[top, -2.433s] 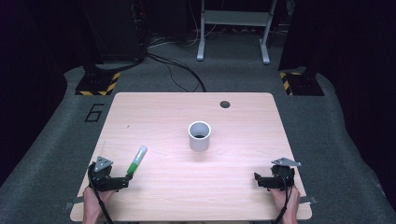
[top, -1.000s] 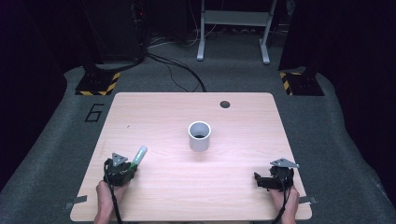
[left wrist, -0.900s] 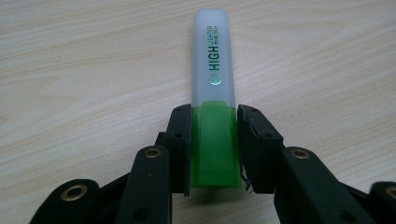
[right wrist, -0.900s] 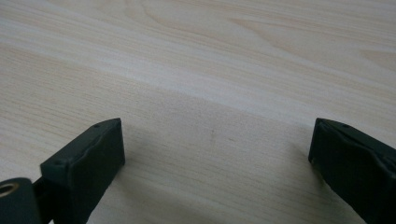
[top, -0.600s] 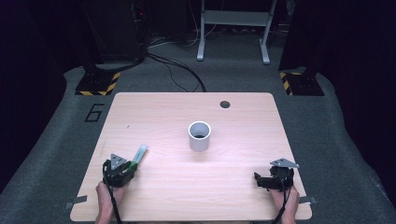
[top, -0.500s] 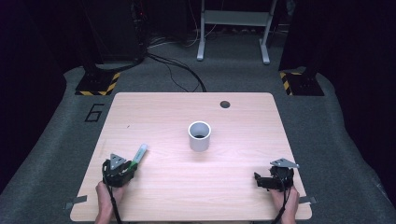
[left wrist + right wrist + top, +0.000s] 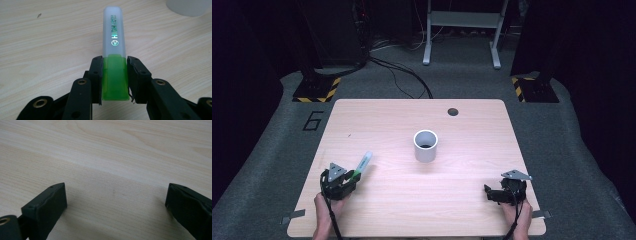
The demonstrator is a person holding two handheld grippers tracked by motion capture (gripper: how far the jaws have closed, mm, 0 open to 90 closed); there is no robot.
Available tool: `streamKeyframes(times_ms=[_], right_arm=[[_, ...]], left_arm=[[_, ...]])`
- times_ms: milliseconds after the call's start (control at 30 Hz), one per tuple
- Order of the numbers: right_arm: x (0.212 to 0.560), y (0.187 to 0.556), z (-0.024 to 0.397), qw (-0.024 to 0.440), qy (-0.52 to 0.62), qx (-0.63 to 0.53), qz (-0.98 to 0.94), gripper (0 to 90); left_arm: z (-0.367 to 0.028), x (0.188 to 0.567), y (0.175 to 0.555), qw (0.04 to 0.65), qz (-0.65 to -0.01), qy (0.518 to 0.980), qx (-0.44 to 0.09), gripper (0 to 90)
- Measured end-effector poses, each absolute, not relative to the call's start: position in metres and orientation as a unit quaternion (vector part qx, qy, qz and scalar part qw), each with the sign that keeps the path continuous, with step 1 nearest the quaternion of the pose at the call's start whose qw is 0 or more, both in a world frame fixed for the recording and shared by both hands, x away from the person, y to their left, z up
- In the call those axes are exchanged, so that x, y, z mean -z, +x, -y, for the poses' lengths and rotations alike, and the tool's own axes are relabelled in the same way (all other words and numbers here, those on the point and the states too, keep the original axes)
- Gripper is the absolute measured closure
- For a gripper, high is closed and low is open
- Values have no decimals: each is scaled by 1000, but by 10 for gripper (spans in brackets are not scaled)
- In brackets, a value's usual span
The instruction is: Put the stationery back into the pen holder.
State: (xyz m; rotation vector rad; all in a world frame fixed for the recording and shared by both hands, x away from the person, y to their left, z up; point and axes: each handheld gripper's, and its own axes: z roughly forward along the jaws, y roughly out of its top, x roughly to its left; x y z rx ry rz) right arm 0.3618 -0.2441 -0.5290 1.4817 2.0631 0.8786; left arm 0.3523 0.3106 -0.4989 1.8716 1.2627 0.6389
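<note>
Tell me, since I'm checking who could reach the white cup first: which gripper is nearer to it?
Left, narrowly. The left gripper, shut on the green highlighter, sits down-left of the white cup; the right gripper, open, sits farther down-right.

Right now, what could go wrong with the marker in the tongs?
The left tongs pinch only the green end of the marker, so the long capped part sticks out and might swing or slip when lifted. The cup stands upright and loose on the table; a bump from the marker could tip it.
</note>
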Motion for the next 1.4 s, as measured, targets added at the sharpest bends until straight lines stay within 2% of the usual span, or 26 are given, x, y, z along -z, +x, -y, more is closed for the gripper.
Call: streamKeyframes(times_ms=[1400], right_arm=[[529,361,243,231,539,-320,-744,32]], left_arm=[[-274,445,367,423,-423,762,-248,670]])
